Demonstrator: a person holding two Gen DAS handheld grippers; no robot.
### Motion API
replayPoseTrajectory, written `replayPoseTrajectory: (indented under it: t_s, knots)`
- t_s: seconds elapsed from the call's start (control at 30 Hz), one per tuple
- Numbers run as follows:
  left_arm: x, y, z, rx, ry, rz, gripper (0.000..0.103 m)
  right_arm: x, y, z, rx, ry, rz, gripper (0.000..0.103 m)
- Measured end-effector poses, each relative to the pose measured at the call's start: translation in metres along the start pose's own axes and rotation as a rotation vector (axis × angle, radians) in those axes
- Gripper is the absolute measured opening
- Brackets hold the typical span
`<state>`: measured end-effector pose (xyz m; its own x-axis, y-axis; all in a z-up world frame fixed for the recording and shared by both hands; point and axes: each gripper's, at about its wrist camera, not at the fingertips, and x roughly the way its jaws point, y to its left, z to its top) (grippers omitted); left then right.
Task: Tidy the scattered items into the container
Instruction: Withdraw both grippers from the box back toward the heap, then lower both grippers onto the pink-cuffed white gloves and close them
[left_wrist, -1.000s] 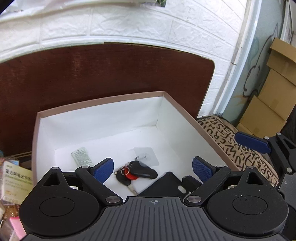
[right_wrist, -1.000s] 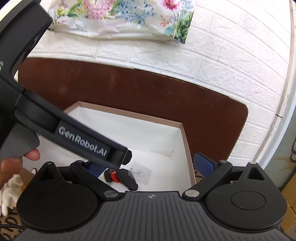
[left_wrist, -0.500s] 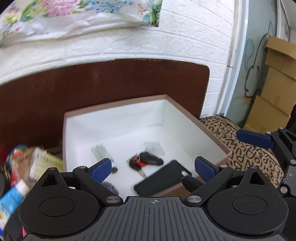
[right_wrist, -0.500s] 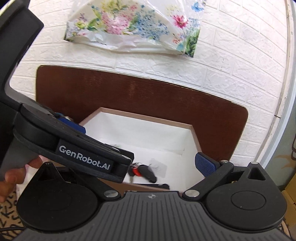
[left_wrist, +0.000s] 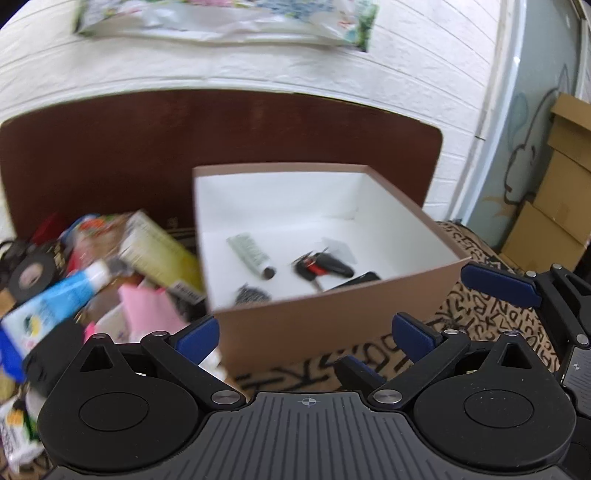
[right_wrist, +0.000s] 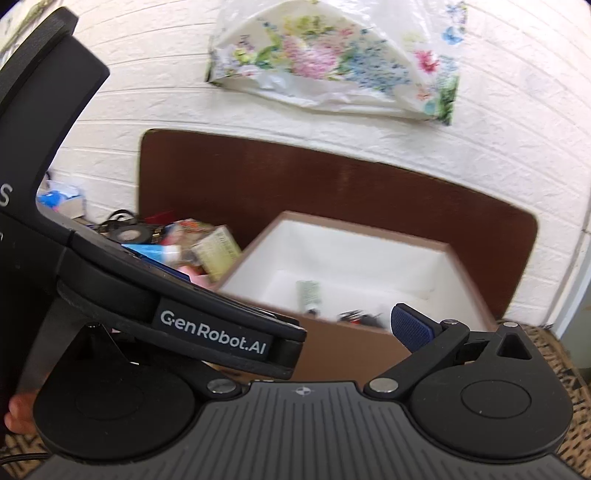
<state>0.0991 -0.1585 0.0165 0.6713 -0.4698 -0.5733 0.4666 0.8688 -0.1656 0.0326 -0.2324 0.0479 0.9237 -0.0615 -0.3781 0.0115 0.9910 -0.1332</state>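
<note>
In the left wrist view, a blurred heap of scattered items (left_wrist: 110, 280) fills the left middle of the frame: a black tape roll (left_wrist: 31, 275) at the far left edge, a blue-and-white tube (left_wrist: 51, 310) slanting below it, a pink packet (left_wrist: 147, 310) lower down, and a yellow-green carton (left_wrist: 159, 254) leaning against the box. The left gripper (left_wrist: 306, 332) sits at the bottom centre with its blue-padded fingers (left_wrist: 195, 338) spread wide and nothing between them, in front of the box's near wall. The brown box (left_wrist: 332, 317) with a white inside stands at centre on a letter-printed cloth (left_wrist: 476, 321); in it lie a small pale tube (left_wrist: 247, 253), a bunch of keys (left_wrist: 321, 266) to its right, a clear flat piece (left_wrist: 338, 249) behind the keys and a dark flat object (left_wrist: 354, 280) by the near wall. The right gripper (left_wrist: 498, 282) shows at the right edge, one blue finger in sight. In the right wrist view, the left gripper's body crosses the left half and hides one finger, so I cannot tell how far the right gripper's fingers (right_wrist: 410, 326) stand apart.
</note>
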Motion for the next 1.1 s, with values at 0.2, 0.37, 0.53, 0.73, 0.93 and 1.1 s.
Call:
replayPoseTrajectory:
  t_s: [0.2, 0.37, 0.53, 0.73, 0.93, 1.1]
  knots:
    - [-0.022, 0.029, -0.037, -0.069, 0.022, 0.033, 0.103, -0.005, 0.041, -0.015, -0.017, 0.021, 0.086, 0.103]
    - [-0.037, 0.054, -0.065, -0.098, 0.023, 0.072, 0.103, -0.003, 0.069, -0.027, -0.014, 0.05, 0.169, 0.103]
    - [-0.042, 0.075, -0.081, -0.112, 0.025, 0.098, 0.103, 0.001, 0.091, -0.035, -0.061, 0.05, 0.182, 0.103]
    - [-0.035, 0.105, -0.079, -0.183, 0.038, 0.093, 0.096, 0.017, 0.097, -0.047, -0.147, 0.059, 0.114, 0.101]
    - [-0.023, 0.115, -0.06, -0.15, 0.008, 0.111, 0.084, 0.037, 0.094, -0.046, -0.123, 0.065, 0.135, 0.087]
    - [-0.005, 0.122, -0.049, -0.146, 0.013, 0.106, 0.082, 0.058, 0.096, -0.045, -0.127, 0.076, 0.151, 0.072]
